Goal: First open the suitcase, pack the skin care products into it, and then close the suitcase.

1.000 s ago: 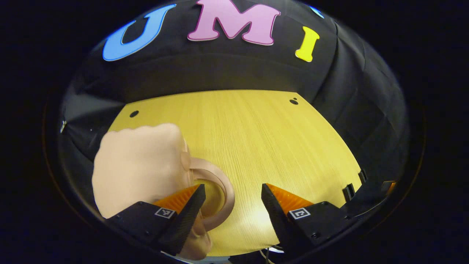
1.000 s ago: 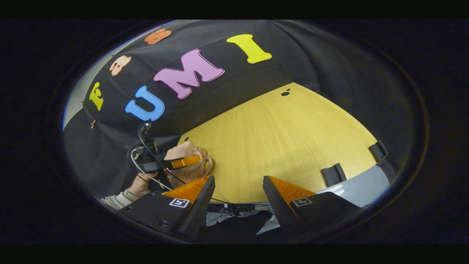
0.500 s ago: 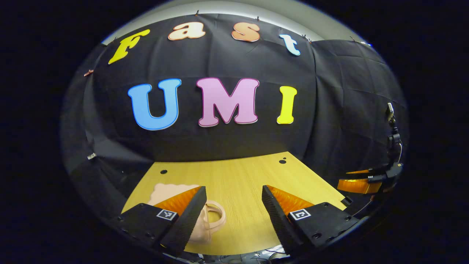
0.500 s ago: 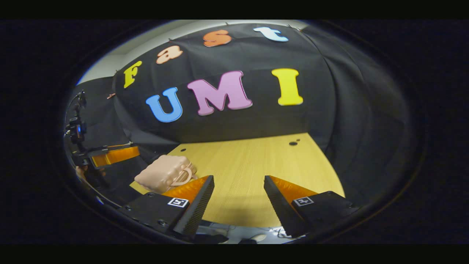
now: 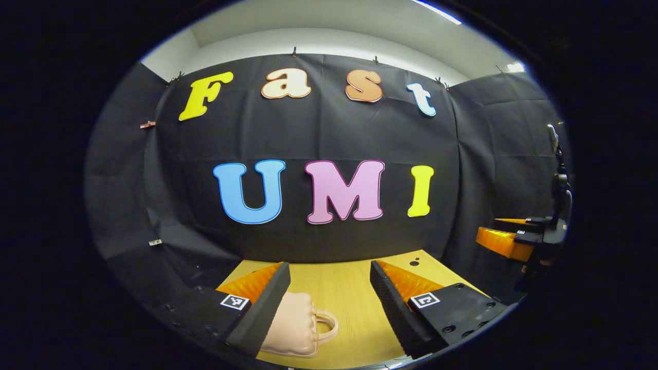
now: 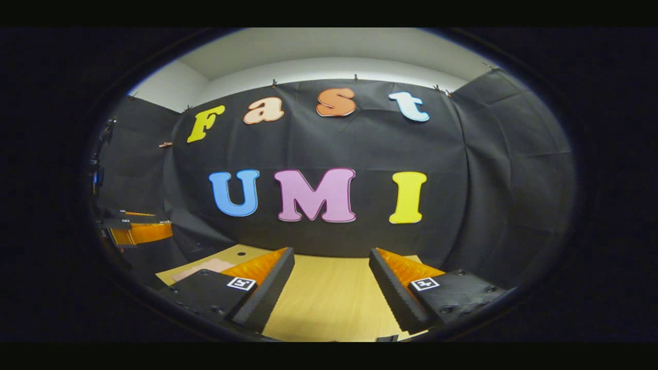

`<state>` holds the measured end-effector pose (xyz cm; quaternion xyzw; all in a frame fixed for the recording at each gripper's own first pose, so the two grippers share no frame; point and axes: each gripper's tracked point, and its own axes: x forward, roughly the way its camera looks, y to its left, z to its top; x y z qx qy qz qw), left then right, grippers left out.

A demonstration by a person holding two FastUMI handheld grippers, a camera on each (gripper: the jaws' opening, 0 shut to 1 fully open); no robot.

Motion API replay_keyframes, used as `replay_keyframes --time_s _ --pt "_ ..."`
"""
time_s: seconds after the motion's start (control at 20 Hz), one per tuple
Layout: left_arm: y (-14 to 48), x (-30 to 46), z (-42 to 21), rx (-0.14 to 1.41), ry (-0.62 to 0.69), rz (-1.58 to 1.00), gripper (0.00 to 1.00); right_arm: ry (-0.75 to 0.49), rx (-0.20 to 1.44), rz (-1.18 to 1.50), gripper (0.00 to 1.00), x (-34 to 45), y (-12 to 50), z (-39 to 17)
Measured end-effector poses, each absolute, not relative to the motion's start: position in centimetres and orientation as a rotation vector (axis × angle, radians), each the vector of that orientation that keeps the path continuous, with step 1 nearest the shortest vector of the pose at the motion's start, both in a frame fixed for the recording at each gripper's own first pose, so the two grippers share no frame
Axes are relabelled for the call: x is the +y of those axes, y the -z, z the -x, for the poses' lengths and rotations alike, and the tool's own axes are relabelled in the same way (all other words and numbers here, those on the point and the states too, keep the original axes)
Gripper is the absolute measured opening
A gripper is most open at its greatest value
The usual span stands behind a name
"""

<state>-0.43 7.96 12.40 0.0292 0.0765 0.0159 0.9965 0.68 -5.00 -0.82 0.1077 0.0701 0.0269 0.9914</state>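
In the left gripper view, the suitcase lies flat on the wooden table, a small, pale pink case with its lid down and its looped handle pointing toward the middle of the table. It sits low in the picture, partly behind the left finger of the left gripper, whose two fingers stand well apart with nothing between them. The case is near that gripper but not touched by it.

Judging by its smooth, moulded look, the suitcase is probably a light, stiff shell, a little slippery on its rounded faces, so it may slide on the bare wood if pushed from one side only. The handle looks like the surest place to take hold for moving it. For opening, the seam along the rim seems the better spot, with the other gripper steadying the body; I cannot tell where any clasp or zip lies.

Farther right in the same view, the right gripper hangs off the table's edge. In the right gripper view its fingers are also spread wide and empty above the table, and the suitcase shows as a thin pink strip at the left.
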Motion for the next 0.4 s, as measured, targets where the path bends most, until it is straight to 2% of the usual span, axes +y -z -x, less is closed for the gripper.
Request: replay_keyframes --time_s 0.1,0.15,0.2,0.4 --pt "-12.8 7.7 -0.5 0.142 -0.023 -0.052 0.98 -0.060 0.122 -0.216 0.94 -4.4 -0.1 -0.8" --pt "-12.8 7.5 -0.7 0.133 -0.019 -0.056 0.98 -0.053 0.109 -0.212 0.91 -4.5 -0.6 -0.9" --pt "-13.0 7.5 -1.2 0.130 -0.019 -0.057 0.98 -0.048 0.095 -0.199 0.96 -4.6 -0.9 -1.0" --pt "-13.3 7.0 -2.0 0.131 -0.003 -0.021 0.98 -0.025 0.086 -0.189 0.95 -5.0 -1.3 -1.3"
